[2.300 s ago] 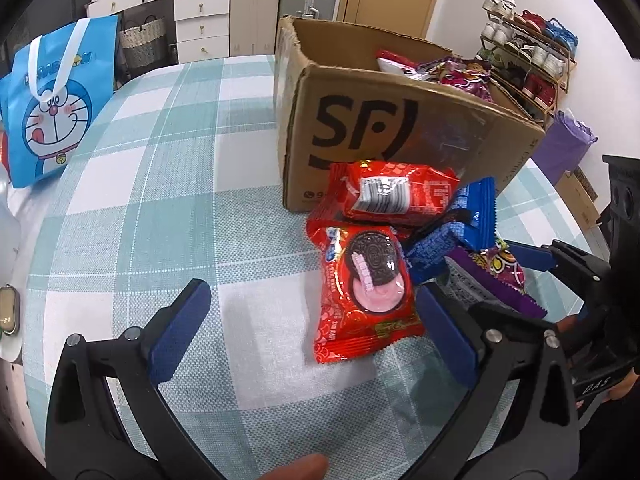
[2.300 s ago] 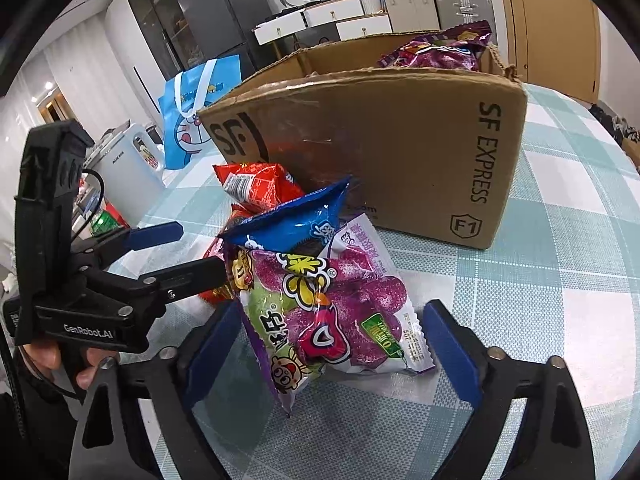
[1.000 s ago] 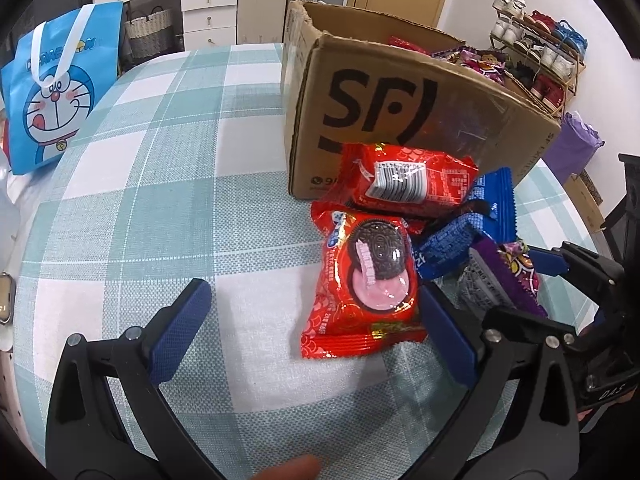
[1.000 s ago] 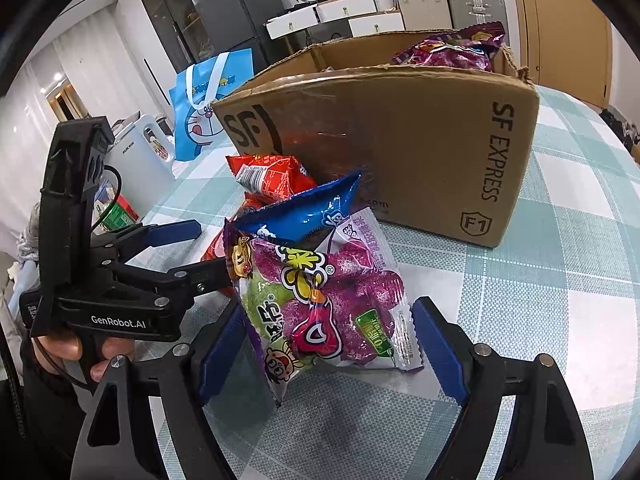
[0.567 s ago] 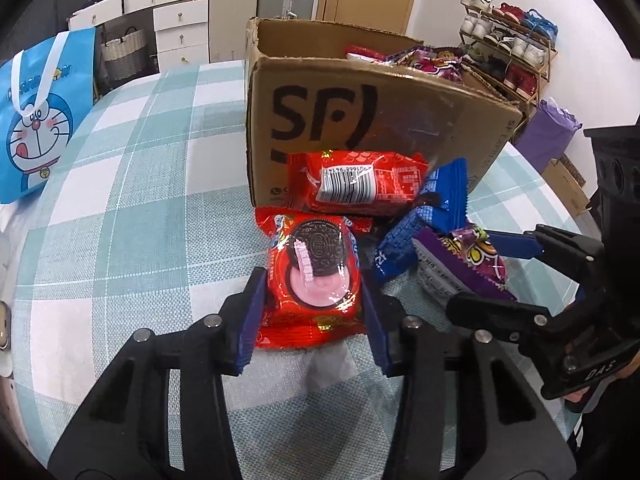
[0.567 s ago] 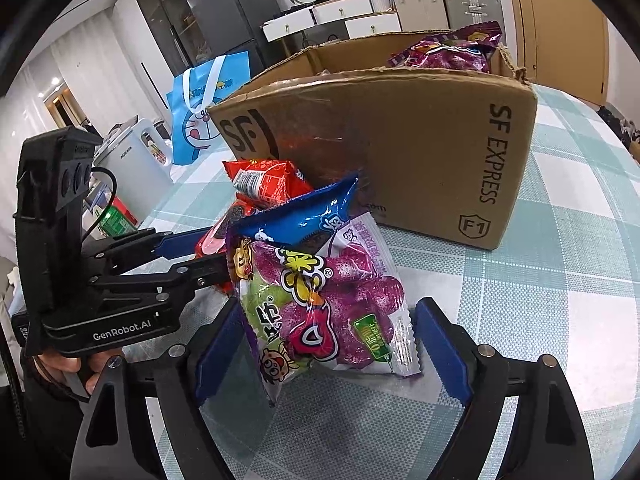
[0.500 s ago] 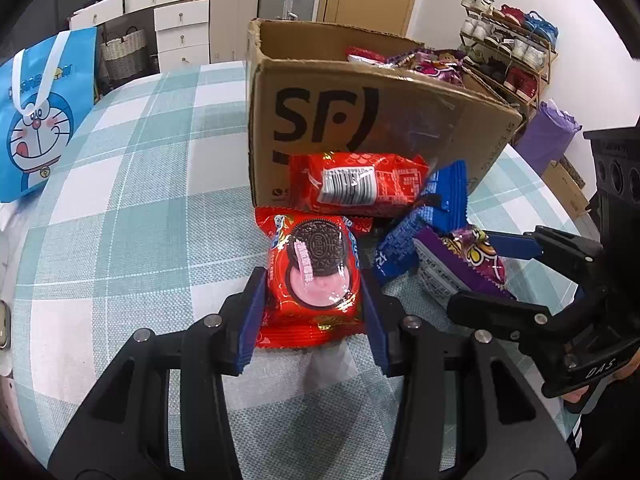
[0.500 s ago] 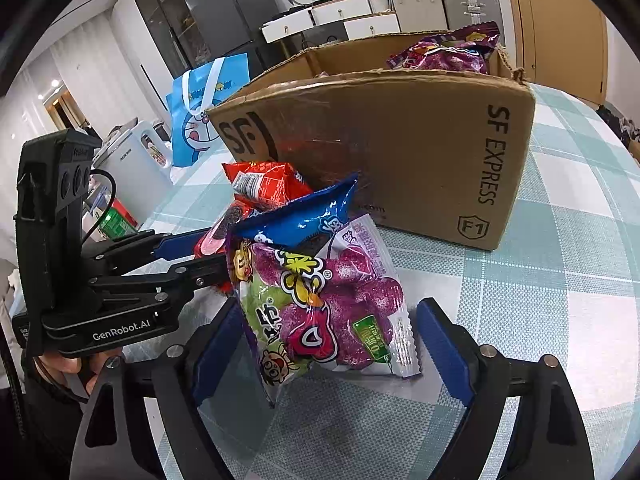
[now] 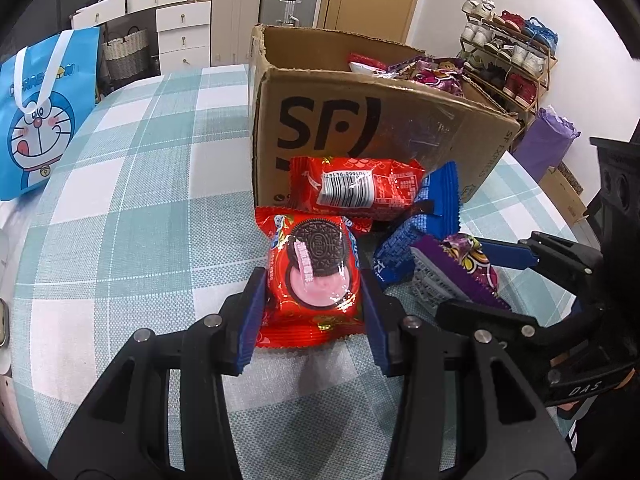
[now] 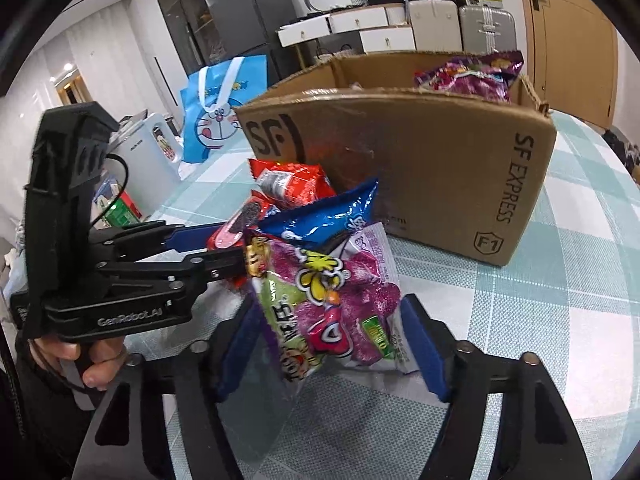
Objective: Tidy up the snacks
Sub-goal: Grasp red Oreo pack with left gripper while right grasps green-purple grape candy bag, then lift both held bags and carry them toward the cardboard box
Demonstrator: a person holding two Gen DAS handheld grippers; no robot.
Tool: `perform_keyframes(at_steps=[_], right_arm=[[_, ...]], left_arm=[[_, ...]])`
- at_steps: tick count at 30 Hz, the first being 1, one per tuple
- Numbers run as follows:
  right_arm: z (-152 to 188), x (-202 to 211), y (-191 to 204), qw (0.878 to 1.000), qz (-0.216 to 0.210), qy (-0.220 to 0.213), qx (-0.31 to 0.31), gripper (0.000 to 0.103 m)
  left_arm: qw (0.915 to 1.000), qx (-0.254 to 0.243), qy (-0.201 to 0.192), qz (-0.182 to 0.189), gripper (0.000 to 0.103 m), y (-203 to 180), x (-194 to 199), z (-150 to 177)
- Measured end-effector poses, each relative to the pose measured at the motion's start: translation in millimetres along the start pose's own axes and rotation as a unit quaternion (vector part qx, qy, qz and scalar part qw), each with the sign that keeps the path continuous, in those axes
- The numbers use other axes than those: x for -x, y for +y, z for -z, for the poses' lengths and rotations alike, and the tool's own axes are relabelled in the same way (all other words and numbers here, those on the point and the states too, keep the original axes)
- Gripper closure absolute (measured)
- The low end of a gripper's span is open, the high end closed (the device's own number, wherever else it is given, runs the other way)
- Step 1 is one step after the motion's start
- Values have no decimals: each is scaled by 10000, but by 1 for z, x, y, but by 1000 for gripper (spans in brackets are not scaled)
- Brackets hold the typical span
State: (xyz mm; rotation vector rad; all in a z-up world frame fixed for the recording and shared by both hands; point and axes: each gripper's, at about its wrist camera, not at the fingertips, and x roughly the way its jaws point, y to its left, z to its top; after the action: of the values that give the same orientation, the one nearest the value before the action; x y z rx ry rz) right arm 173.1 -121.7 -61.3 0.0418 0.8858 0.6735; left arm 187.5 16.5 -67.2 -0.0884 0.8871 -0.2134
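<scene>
— While I had the left gripper (image 9: 314,292) pinched on the Oreo pack (image 9: 314,276), pads pressed into both long edges, what did you make of the right side?

— I saw the right gripper (image 10: 332,340) straddling the purple bag (image 10: 340,304), jaws partly open, pads near its sides; whether they actually touched, I couldn't tell. Nothing was held there.

— Where did the snacks sit?

— Both lay on the checked cloth (image 9: 140,184) just in front of the box (image 9: 360,120), with a red pack (image 9: 356,188) and a blue pack (image 9: 424,216) leaning among them. More snacks were already in the box.

— What worried you?

— I judged the Oreo wrapper slick and puffy; a grip that low on it could let it slide out on the lift. The red pack overlapped its far end, so pulling up might drag that along. The two grippers also sat close, and lifting both together risked a knock.
</scene>
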Motion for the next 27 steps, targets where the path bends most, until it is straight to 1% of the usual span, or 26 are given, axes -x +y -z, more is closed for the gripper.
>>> perform_keyframes(at_steps=[2,6,9,10,11,15,19,23,27], right_arm=[[-1,1,0,10000,-67,-11,-4,44],[-1,2,1,9999,-98,-35,0,48],[-2,4,1,9998,-175,-97,-1,54],[-1,7,1,9997,-201,-145,25,69],[-2,9,2,9996,-224,-168,53,70],[-2,14,2,9995,-226,-209,95,70],[-3,21,0,9991,-314,-277,65,70],[-5,30,0,9984,-361,-438,37,70],[-6,47,-3,9965,-453,-708,-7,70]], left_arm=[[10000,5,-3,5,61,0,1,0],[10000,-1,-20,4,61,0,2,0],[10000,1,-49,5,61,1,3,0],[10000,9,-59,10,61,1,4,0],[10000,14,-66,12,61,1,5,0],[9999,20,-103,35,61,2,7,-1],[9998,-4,-157,78,61,1,12,-2],[9996,-41,-263,103,61,-1,20,-3],[9993,-49,-364,118,61,-2,28,-5]])
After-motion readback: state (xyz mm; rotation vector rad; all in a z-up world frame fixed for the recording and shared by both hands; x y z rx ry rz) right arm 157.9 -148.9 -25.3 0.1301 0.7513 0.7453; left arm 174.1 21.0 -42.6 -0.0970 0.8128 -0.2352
